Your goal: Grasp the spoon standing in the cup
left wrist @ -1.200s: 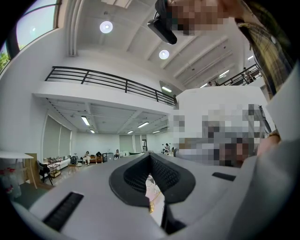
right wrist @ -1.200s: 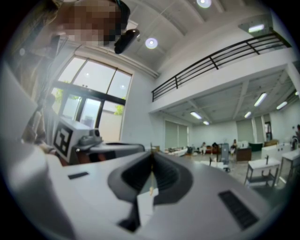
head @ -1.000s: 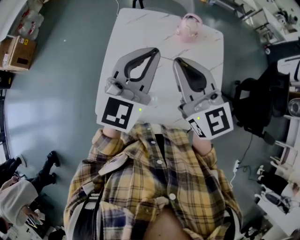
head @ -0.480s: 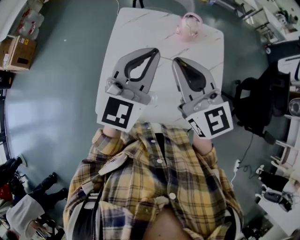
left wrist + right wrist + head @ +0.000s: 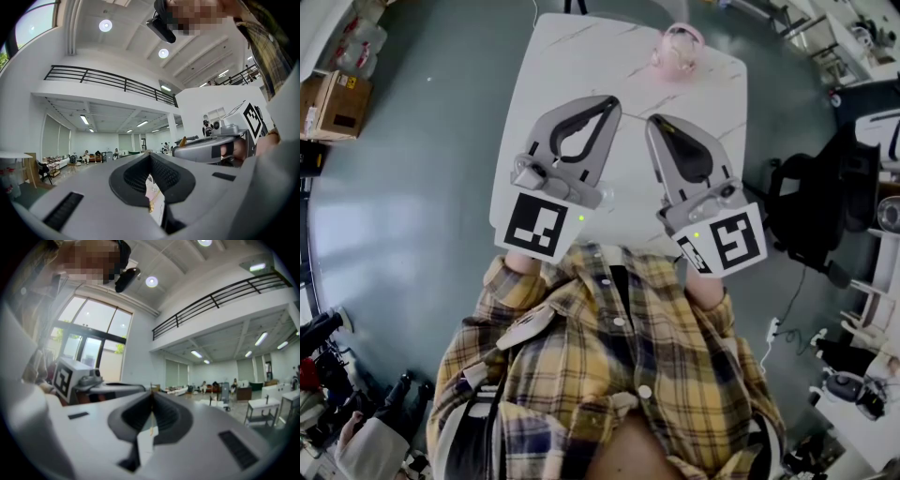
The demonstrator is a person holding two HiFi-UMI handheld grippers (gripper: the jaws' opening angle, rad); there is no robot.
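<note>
A pink cup [image 5: 678, 52] stands at the far edge of the white marble table [image 5: 572, 56]; the spoon in it is too small to make out in the head view. Both grippers hover over the table's near half, well short of the cup. My left gripper [image 5: 611, 99] is shut, its tips touching with nothing between them. My right gripper [image 5: 653, 120] is shut too and holds nothing. In the left gripper view a sliver of pink cup [image 5: 153, 191] and something gold show through the gap behind the tips. The gripper views look level across a large hall.
A black office chair [image 5: 811, 211] stands right of the table. A cardboard box [image 5: 337, 103] sits on the floor at far left. People stand at the lower left [image 5: 366, 441]. White tables and equipment [image 5: 862, 47] line the right side.
Both grippers stay almost where they were, still shut. The people on the floor at the lower left have shifted downward.
</note>
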